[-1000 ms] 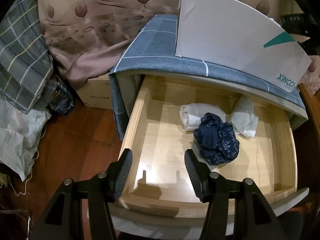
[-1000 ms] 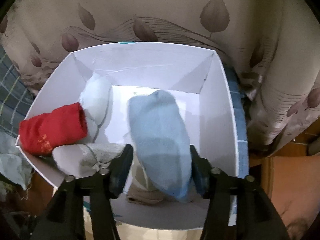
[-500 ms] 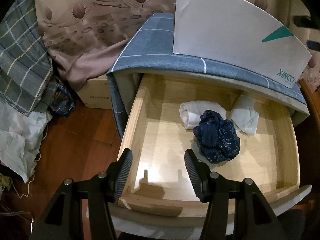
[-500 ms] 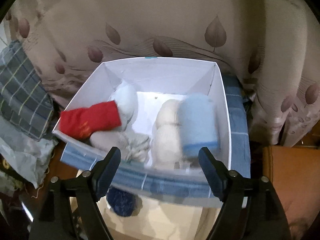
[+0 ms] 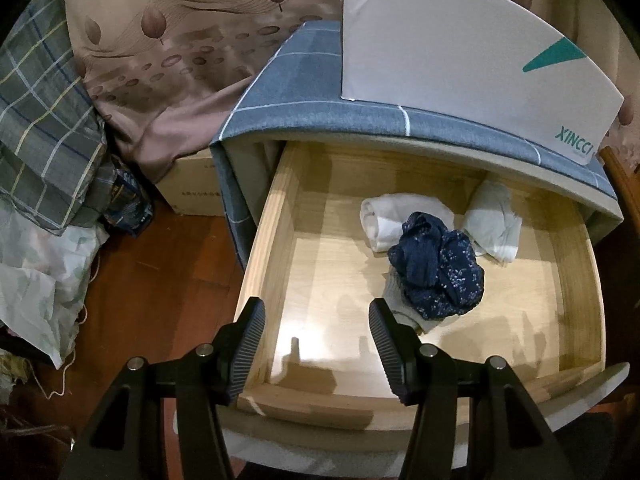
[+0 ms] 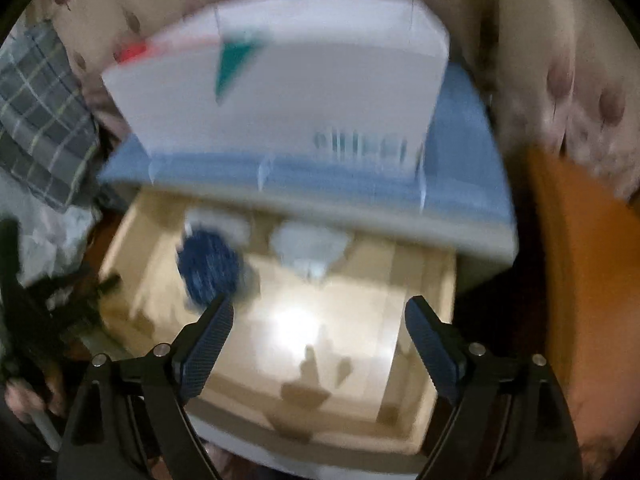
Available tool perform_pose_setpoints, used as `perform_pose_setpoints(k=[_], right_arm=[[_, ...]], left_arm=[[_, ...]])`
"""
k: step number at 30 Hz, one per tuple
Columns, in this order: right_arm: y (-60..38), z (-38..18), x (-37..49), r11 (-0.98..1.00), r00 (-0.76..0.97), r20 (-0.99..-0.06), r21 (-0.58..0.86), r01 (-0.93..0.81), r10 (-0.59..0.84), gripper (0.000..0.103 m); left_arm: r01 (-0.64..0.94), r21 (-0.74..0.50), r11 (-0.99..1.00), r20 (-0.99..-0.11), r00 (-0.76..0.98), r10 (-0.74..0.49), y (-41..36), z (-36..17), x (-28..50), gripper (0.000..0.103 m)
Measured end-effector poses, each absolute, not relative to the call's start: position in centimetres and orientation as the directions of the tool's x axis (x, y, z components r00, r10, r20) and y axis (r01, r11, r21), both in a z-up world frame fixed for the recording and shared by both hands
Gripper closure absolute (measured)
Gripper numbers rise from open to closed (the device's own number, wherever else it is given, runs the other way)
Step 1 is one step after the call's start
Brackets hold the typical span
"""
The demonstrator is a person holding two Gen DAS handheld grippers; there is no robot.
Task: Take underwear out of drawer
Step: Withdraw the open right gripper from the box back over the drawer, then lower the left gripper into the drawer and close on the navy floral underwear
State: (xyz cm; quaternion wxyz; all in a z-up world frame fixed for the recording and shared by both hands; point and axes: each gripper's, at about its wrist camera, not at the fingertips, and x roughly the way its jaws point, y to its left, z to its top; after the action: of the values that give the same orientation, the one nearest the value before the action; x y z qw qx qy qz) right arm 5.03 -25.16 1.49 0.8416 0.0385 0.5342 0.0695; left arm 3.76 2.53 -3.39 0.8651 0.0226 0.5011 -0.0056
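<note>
The wooden drawer (image 5: 276,232) stands pulled out. Inside lie a crumpled navy patterned underwear (image 5: 438,272), a white roll (image 5: 400,220) behind it, a pale folded piece (image 5: 494,226) to the right and a grey piece (image 5: 400,304) under the navy one. My left gripper (image 5: 316,312) hangs open over the drawer's front left corner, holding nothing. In the blurred right wrist view my right gripper (image 6: 320,308) is over the drawer (image 6: 424,280), its jaws opening with nothing between them. There the navy underwear (image 6: 210,268) lies just beyond its left finger, and the pale piece (image 6: 308,248) is further back.
A white box (image 5: 460,60) stands on the blue checked cloth (image 5: 304,92) that covers the cabinet top, with a red piece (image 6: 134,51) at its rim. Plaid and white fabrics (image 5: 44,128) and a carton (image 5: 192,196) lie on the wood floor to the left. Leaf-print curtain (image 5: 168,40) hangs behind.
My right gripper let go of the light blue piece in the white box, widened its jaws and swung back and down over the drawer. The left gripper stayed put.
</note>
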Motion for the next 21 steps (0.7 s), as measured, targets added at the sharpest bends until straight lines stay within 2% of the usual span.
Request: perform_pose_setpoints(k=[4,9,12,18,21], right_arm=[[-25.5,-2.1,4.0,0.981,0.361,-0.913,0.189,-0.035,0.189,0.017],[-25.0,-4.8,3.6,0.985,0.307,-0.936,0.170,-0.037,0.173,0.017],[-25.0,-4.4,3.5,0.983,0.332,-0.925,0.179,-0.042,0.182,0.012],[-24.8,-4.7,3.6,0.981,0.323,-0.927,0.188,-0.041,0.191,0.012],[-25.2,-4.9,3.7,0.978,0.317,-0.926,0.206,-0.029,0.205,0.012]], left_arm=[[0.037,0.038,0.999,-0.871,0.490,0.015,2.4,-3.5,3.8,0.048],[0.047,0.046,0.998,-0.878,0.478,0.018,2.2,-3.6,3.9,0.048],[0.060,0.032,0.998,-0.884,0.468,0.000,2.1,-3.6,4.1,0.048],[0.119,-0.060,0.991,-0.887,0.449,-0.108,1.2,-3.4,4.3,0.048],[0.156,-0.053,0.986,-0.896,0.429,-0.116,-0.5,-3.8,4.7,0.048]])
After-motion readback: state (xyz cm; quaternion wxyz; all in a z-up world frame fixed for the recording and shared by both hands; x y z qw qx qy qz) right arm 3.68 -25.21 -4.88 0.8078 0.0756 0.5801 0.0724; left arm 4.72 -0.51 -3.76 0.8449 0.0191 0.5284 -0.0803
